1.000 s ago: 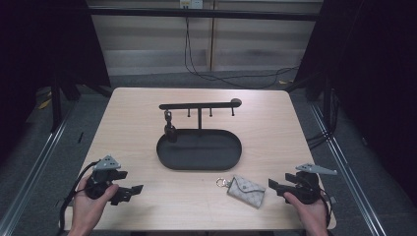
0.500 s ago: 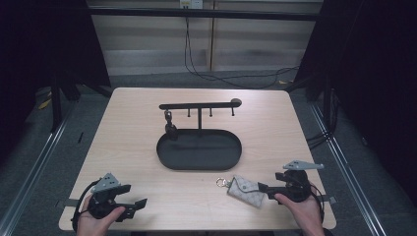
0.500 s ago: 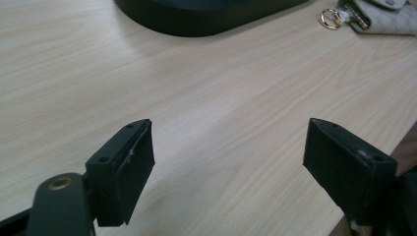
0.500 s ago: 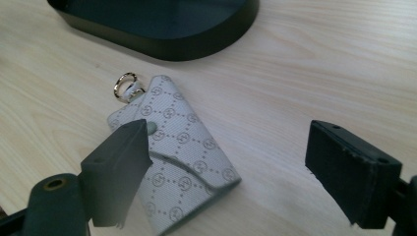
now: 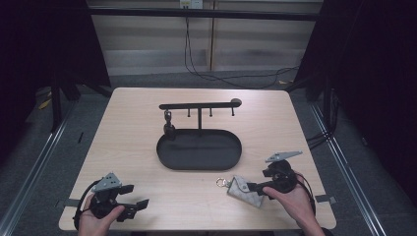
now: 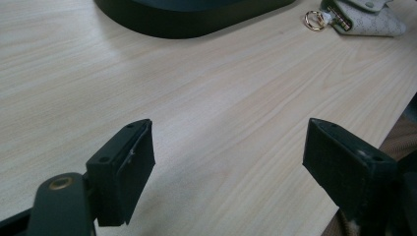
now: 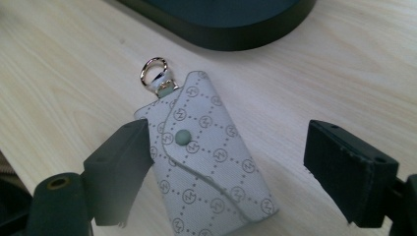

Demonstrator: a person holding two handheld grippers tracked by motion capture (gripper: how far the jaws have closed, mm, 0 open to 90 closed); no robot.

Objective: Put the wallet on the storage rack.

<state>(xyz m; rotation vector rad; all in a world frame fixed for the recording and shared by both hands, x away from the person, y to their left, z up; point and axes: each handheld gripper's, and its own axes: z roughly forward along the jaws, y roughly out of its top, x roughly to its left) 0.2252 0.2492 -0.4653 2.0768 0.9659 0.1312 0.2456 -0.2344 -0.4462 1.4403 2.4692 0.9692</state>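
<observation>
A pale grey monogram key pouch (image 7: 206,152) with a gold ring (image 7: 152,71) lies flat on the wooden table, in front of the black oval tray (image 5: 199,163). My right gripper (image 7: 226,147) is open and low over the pouch, one jaw on each side of it; from the high view the right gripper (image 5: 253,192) points left at the pouch (image 5: 242,189). My left gripper (image 6: 228,147) is open over bare wood near the front left, holding nothing, and the high view places the left gripper (image 5: 135,195) far from the pouch (image 6: 366,22).
The tray carries a T-shaped black rack (image 5: 199,105) with several hooks. A small dark key item (image 5: 168,127) hangs from the leftmost hook. The table's front edge (image 5: 196,229) lies close beneath both hands. A cable (image 5: 211,73) runs across the floor behind the table.
My right gripper has slid left up to the pouch and now straddles it. The left gripper has pulled back toward the front left edge. The pouch has not moved.
</observation>
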